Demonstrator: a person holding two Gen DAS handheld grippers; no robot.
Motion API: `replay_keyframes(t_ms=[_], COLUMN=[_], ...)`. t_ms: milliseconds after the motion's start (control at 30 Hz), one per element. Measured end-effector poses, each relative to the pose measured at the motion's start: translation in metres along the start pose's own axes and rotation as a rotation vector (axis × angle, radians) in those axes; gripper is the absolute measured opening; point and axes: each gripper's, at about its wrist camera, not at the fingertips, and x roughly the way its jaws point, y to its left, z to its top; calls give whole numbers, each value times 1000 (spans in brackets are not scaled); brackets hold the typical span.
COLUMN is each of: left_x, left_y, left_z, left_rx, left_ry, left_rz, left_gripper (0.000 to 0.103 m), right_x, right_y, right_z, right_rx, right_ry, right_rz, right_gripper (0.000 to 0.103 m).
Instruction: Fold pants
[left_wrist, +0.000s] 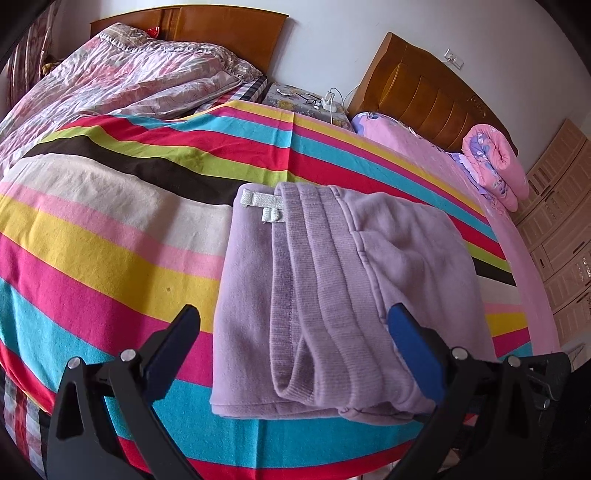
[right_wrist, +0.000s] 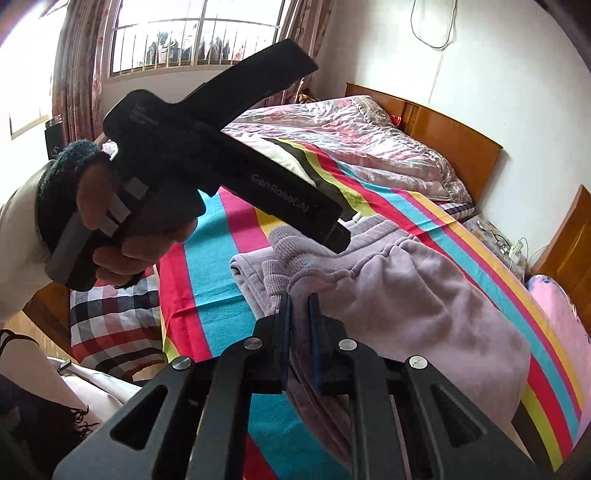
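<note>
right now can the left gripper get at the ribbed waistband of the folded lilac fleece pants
Probably yes. The left gripper is open, its fingers either side of the ribbed waistband on the folded lilac fleece pants, nothing between them. The right gripper sits at another edge.

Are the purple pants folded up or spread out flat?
Folded. The purple pants lie in a compact stack of layers on the striped sheet, waistband doubled over on top, no legs stretched out.

- Pants (left_wrist: 388, 258): soft matt lilac fleece, ribbed knit waistband between the left tongs (left_wrist: 295, 325).
- Sheet (left_wrist: 110, 229) under them: matt woven striped cloth.
- Right tongs (right_wrist: 299, 299): matt black plastic, shiny metal rivets.
- Headboard (right_wrist: 454, 136) beyond: glossy wood.
</note>
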Motion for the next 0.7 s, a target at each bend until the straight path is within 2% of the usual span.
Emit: replay_keyframes(t_ms=[100, 200, 267, 333, 367, 600, 700], left_x=[5, 10, 11, 11, 10, 7, 4], left_y=[-2, -3, -4, -3, -2, 5, 10], left_z=[-1, -3, -4, -4, -5, -8, -8], left_rx=[1, 7, 11, 11, 10, 1, -5], left_ry=[11, 27, 29, 27, 24, 24, 21], left_rz=[1, 10, 14, 14, 14, 16, 19], left_gripper=[102, 102, 102, 102, 102, 102, 102], right_x=[25, 23, 19, 17, 18, 36, 37], right_y=[12, 10, 11, 13, 15, 29, 25], right_z=[-13, -15, -13, -13, -13, -20, -19], right_rx=[-37, -11, -44, -63, -72, -175, -168], right_ry=[53, 29, 27, 24, 29, 70, 63], right_rz=[-9, -23, -64, -53, -50, -122, -150], right_gripper=[9, 12, 22, 49, 51, 49, 26])
